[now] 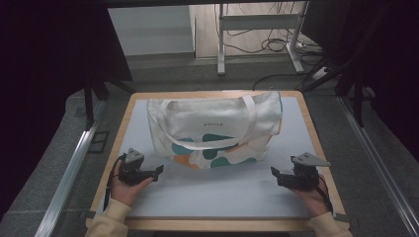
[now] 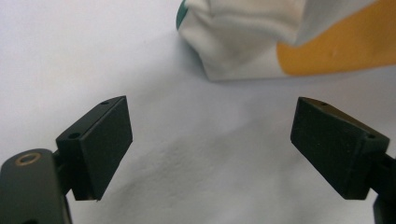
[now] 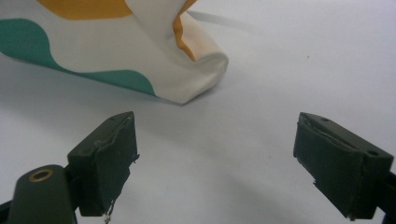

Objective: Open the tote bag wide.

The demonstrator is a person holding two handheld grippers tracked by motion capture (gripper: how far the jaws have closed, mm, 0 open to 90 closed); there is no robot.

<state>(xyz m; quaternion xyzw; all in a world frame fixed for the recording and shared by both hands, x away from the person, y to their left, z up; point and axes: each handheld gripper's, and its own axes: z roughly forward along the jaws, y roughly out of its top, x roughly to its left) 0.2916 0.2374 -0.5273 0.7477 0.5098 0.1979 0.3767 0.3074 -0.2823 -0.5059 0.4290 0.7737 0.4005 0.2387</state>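
Note:
A white tote bag (image 1: 212,129) with teal and orange patches lies flat on the pale table mat (image 1: 217,190), its two handles draped across it. My left gripper (image 1: 159,171) rests on the mat just off the bag's near left corner (image 2: 243,51), jaws wide apart with nothing between them. At the near right, my right gripper (image 1: 274,174) points toward the bag's other near corner (image 3: 187,70). It is open too, and only bare mat lies between its fingers (image 3: 105,163).
The mat covers a wood-edged table (image 1: 126,116). A hand holds each gripper near the front edge. Beyond the table stand a white metal frame (image 1: 257,34) and loose cables on the floor. Dark stands flank both sides.

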